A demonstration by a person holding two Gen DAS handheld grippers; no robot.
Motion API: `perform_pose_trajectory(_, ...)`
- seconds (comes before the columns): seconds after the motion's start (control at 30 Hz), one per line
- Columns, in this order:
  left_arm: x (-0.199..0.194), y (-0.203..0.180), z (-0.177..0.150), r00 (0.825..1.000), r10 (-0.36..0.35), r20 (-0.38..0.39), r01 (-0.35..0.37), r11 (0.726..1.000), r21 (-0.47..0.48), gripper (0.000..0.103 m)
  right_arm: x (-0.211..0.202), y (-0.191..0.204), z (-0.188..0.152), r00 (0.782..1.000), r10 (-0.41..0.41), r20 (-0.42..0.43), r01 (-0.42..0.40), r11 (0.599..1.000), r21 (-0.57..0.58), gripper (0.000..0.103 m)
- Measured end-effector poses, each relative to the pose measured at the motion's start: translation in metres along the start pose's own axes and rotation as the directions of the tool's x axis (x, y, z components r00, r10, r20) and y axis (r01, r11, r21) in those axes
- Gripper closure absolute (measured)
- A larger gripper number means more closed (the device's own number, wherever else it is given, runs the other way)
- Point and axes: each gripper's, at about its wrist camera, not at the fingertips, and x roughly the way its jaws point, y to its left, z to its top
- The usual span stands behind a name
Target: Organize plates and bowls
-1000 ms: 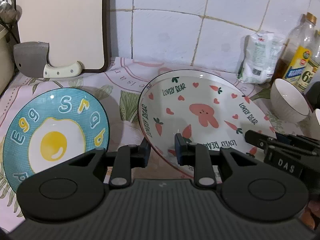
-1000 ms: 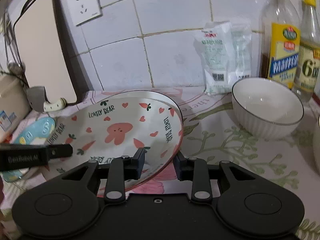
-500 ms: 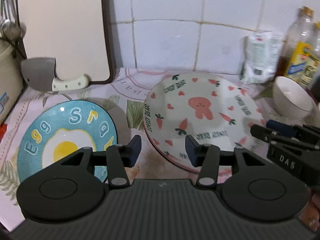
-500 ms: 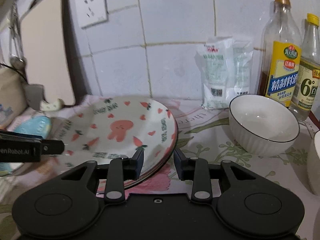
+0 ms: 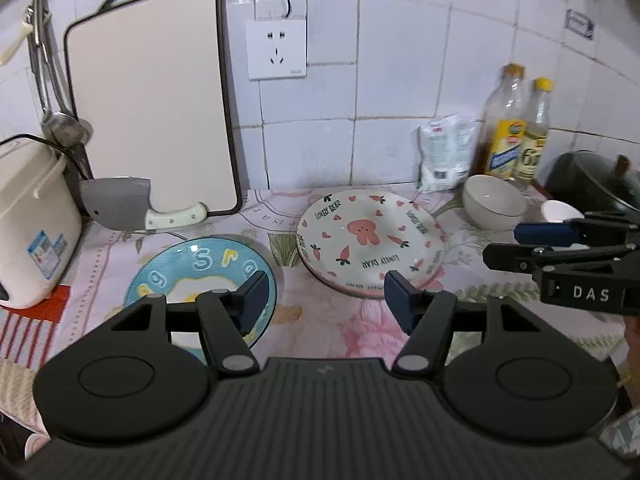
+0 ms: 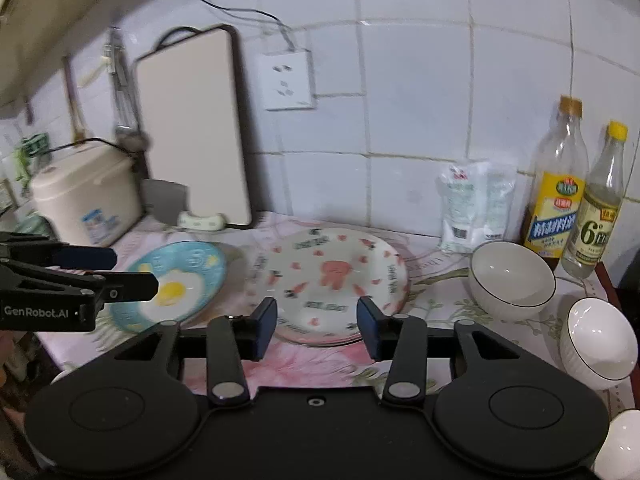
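On the flowered pink cloth of the counter [image 5: 320, 320] lies the round white ceramic plate with a pink bear and carrots [image 5: 370, 242], flat, near the middle. To its left, just beside it but apart, lies the round blue plate with a fried egg picture [image 5: 200, 268]. To the right stands a white ribbed bowl with a dark rim [image 6: 512, 280], and nearer a second white bowl [image 6: 596, 344]; a third one at the lower right edge is cut off.

At the far tiled wall lean a beige cutting board with a dark frame [image 5: 152, 100], a grey cleaver with a white handle [image 5: 120, 208], a white packet [image 6: 476, 204] and two glass bottles with yellow caps [image 6: 576, 196].

The left gripper [image 5: 324, 292] is opening its jaws, nothing between them; its left finger covers part of the blue plate. The right gripper [image 6: 316, 322] is opening too, empty, and hides the near rim of the bear plate. The right view is blurred.
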Motion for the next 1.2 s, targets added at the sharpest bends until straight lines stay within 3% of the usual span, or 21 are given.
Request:
perform_pose_trajectory(0.2, -0.065, 0.019, -0.011, 0.999, -0.019, 0.035, 0.018, 0.999, 0.030, 0.030, -0.039, 0.030, 0.000, 0.997, 0.081, -0.017, -0.081, 0.996, -0.022, 0.029)
perform_pose_trajectory(0.37, -0.107, 0.032, -0.031, 0.998, -0.004, 0.064, -0.002, 0.996, 0.085, 0.019, -0.059, 0.060, -0.003, 0.989, 0.146, -0.031, -0.148, 0.988, -0.048, 0.023)
perform_pose_trajectory(0.53, -0.123, 0.047, -0.055, 0.997, 0.007, 0.078, -0.016, 0.993, 0.116, 0.012, -0.059, 0.084, -0.013, 0.974, 0.222, -0.052, -0.225, 0.973, -0.057, 0.021)
perform_pose_trajectory(0.7, -0.117, 0.068, -0.080, 0.995, 0.006, 0.096, -0.016, 0.995, 0.103, 0.005, -0.041, 0.106, -0.031, 0.958, 0.283, -0.050, -0.286, 0.955, -0.079, 0.020)
perform_pose_trajectory(0.83, -0.094, 0.093, -0.098, 0.994, 0.021, 0.112, -0.026, 0.998, 0.049, 0.004, -0.016, 0.119, -0.047, 0.949, 0.313, 0.019, -0.309, 0.944, -0.113, 0.020)
perform_pose_trajectory(0.93, -0.073, 0.112, -0.105, 0.994, 0.022, 0.111, -0.022, 1.000, -0.003, 0.004, 0.008, 0.123, -0.055, 0.926, 0.372, 0.072, -0.360, 0.922, -0.141, 0.020)
perform_pose_trajectory(1.03, -0.053, 0.130, -0.109, 0.993, 0.035, 0.111, -0.030, 0.998, -0.050, 0.004, 0.038, 0.125, -0.054, 0.912, 0.405, 0.066, -0.396, 0.911, -0.115, 0.020)
perform_pose_trajectory(1.2, -0.023, 0.155, -0.112, 0.989, 0.020, 0.143, -0.007, 0.996, -0.093, 0.005, 0.083, 0.127, -0.048, 0.926, 0.375, 0.041, -0.369, 0.924, -0.102, 0.020)
